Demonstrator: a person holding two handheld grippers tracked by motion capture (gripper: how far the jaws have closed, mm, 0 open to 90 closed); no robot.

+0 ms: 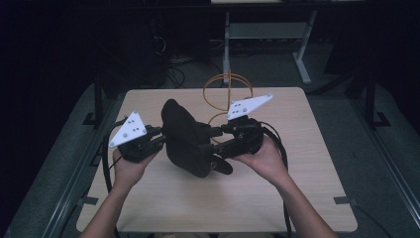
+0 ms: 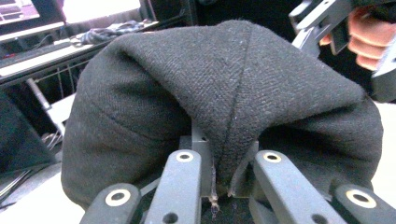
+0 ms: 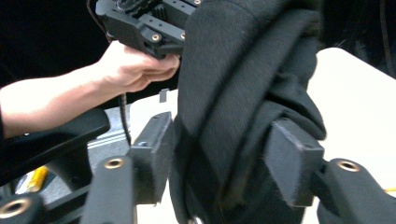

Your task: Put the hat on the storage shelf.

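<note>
A black woollen cloth (image 1: 185, 139) hangs bunched above the table between my two grippers. My left gripper (image 1: 161, 136) is shut on a fold at its left side; in the left gripper view the fabric (image 2: 210, 84) bulges over the jaws, pinched at a seam by the gripper (image 2: 219, 186). My right gripper (image 1: 217, 143) is at the cloth's right side. In the right gripper view its pads (image 3: 292, 168) stand well apart with the cloth (image 3: 243, 93) hanging loosely between them, not pinched. The left gripper (image 3: 140, 23) and the hand holding it are beyond the cloth.
The light wooden table (image 1: 297, 198) has a thin orange wire loop stand (image 1: 228, 94) at its far middle, just behind the right gripper. White desk legs (image 1: 302, 59) and cables lie beyond the table in the dark room.
</note>
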